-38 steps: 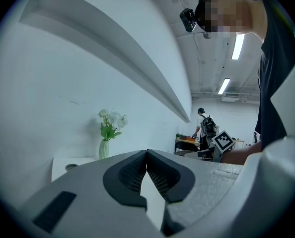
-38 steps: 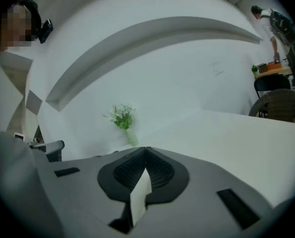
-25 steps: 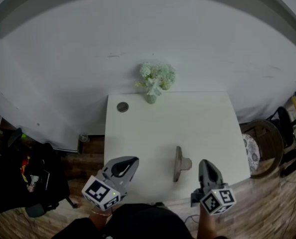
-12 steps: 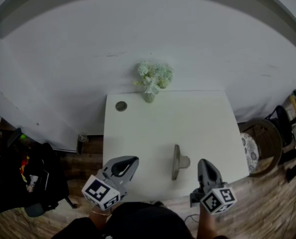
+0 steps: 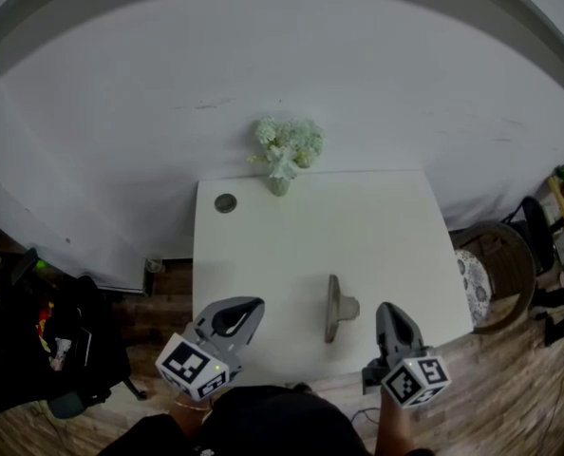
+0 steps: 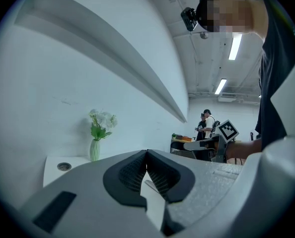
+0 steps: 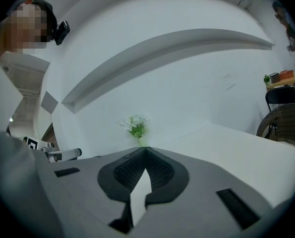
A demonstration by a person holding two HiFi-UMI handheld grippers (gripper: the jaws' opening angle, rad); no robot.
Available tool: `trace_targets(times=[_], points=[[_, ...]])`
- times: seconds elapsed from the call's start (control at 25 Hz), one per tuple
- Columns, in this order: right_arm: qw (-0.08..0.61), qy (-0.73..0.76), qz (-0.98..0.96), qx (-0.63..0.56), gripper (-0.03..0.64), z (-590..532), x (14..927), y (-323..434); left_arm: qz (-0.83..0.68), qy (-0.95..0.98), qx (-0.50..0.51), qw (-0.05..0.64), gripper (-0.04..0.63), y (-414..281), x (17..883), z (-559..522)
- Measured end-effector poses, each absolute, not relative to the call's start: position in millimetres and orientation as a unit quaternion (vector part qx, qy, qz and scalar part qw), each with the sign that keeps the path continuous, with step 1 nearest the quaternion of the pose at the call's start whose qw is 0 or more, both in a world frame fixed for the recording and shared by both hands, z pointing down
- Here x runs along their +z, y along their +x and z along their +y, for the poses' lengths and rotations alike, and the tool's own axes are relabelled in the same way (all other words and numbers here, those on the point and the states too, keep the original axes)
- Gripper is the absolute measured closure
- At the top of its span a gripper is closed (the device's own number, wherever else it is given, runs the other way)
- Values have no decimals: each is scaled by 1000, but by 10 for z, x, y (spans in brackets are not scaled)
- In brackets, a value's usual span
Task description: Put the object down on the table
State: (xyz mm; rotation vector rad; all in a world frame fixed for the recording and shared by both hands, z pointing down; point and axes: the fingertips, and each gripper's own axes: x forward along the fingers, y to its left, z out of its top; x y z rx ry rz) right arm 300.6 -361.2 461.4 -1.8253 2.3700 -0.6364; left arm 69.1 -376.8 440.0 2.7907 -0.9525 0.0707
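A grey flat-based object with a short knob lies on its side on the white table, near the front edge. My left gripper hovers over the table's front left corner, shut and empty, well left of the object. My right gripper is just right of the object, apart from it, also shut with nothing in it. In the left gripper view the jaws meet at their tips; the right gripper view shows the jaws closed the same way. The object is hidden in both gripper views.
A vase of pale flowers stands at the table's back edge against the white wall, with a round cable hole to its left. A wicker chair stands right of the table. Dark bags lie on the floor at left.
The table and the grey object sit slightly further left in the head view. Both grippers hold their places and stay shut.
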Motion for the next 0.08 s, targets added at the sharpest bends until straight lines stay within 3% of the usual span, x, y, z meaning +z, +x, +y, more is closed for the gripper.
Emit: trace_targets(times=[0.08], points=[[41, -598, 773, -208, 620, -3608, 4623, 3021, -322, 940, 27, 104, 595, 697, 4408, -3766]])
